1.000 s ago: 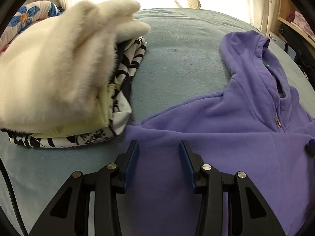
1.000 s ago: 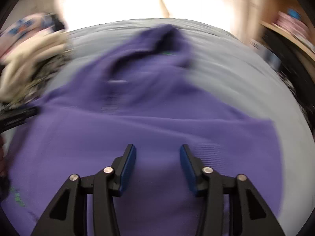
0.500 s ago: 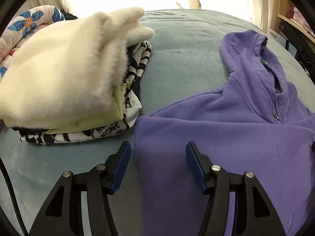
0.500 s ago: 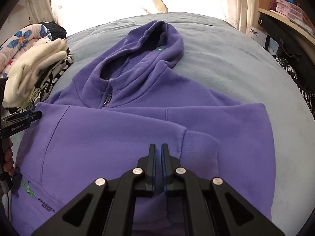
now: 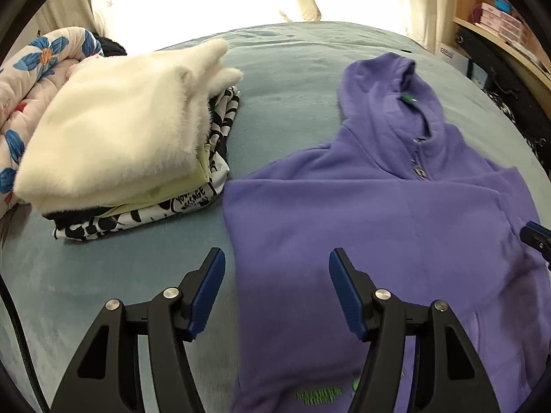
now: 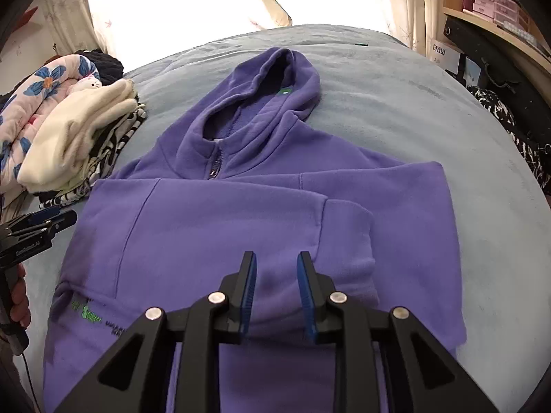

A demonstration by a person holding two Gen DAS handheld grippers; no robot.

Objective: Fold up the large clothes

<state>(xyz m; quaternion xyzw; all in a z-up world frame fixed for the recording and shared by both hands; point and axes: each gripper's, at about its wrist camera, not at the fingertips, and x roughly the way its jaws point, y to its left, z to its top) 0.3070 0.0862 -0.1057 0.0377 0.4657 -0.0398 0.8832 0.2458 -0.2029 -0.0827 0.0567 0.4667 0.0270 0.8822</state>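
A grey-blue bed [image 6: 396, 103] is seen below a curtained window. The purple hoodie [image 6: 213, 227] is spread flat on it, sleeves folded across the chest. The left gripper [image 5: 277, 285] is held wide apart over its edge; the right gripper [image 6: 277, 282] is parted, nothing gripped. Folded clothes [image 5: 117, 137] are stacked alongside.

Clothes stack [image 5: 131, 144] left (bedspread [image 5: 292, 79] beyond)

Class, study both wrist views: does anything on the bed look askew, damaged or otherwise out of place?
Nothing stands out. The purple hoodie lies flat on the bed, both sleeves folded across its front, hood spread out. Beside it the folded clothes pile sits in a neat stack, cream fleece on top. No tears or spills show.
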